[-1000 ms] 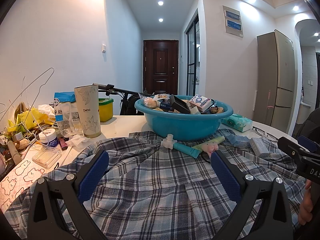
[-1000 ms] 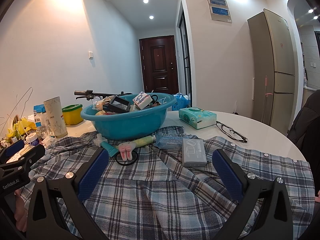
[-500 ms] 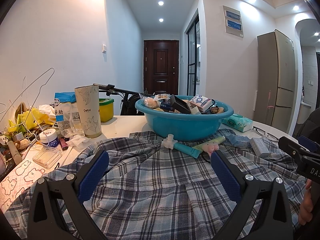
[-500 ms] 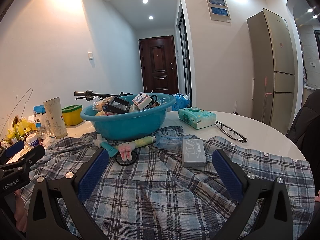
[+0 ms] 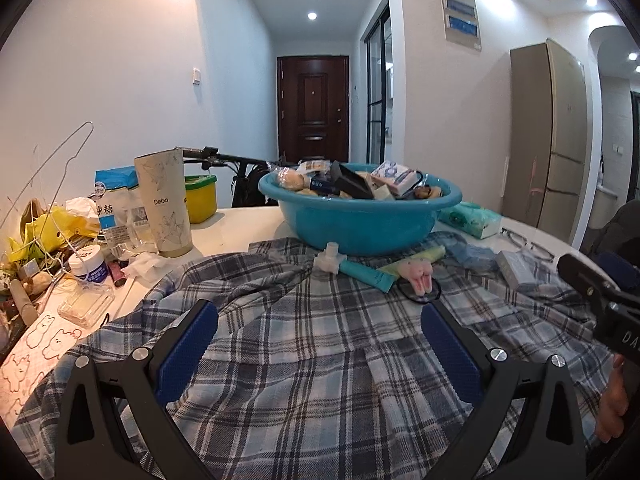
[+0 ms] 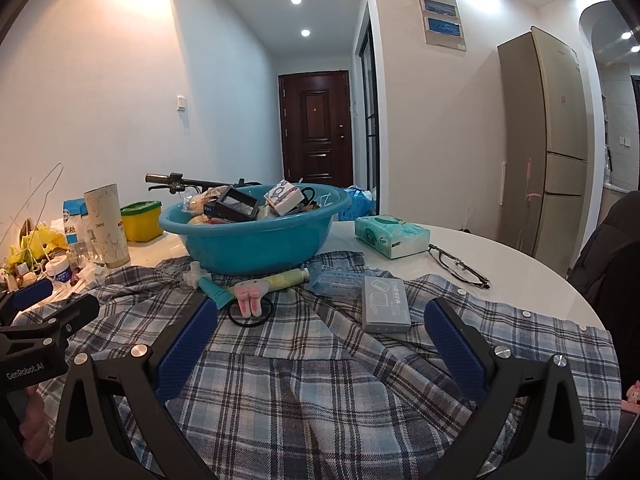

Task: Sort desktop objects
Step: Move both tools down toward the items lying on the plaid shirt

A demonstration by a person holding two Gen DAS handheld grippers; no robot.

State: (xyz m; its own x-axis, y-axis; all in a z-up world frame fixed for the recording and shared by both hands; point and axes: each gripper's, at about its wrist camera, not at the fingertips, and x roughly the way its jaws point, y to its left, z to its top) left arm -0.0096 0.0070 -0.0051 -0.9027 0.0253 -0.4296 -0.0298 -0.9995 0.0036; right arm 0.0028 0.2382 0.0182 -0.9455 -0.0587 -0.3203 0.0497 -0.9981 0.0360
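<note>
Left tongs (image 5: 319, 322) and right tongs (image 6: 320, 320) both stand apart, holding nothing, low over the plaid shirt (image 6: 320, 380) spread on the table (image 6: 500, 264). Blue basin (image 6: 256, 240), heaped with items, rests on the shirt's far edge. Grey box (image 6: 385, 310) and tube (image 5: 366, 275) lie on the shirt.

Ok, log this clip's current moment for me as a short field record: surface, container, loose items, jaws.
surface: white round table, plaid shirt spread over it
container: teal basin, heaped with items, resting on the shirt's far edge
loose items on shirt: grey box, teal tube, pink bunny hair tie
off shirt: tissue pack, glasses, tall cup
left gripper: jaws open, empty
right gripper: jaws open, empty
</note>
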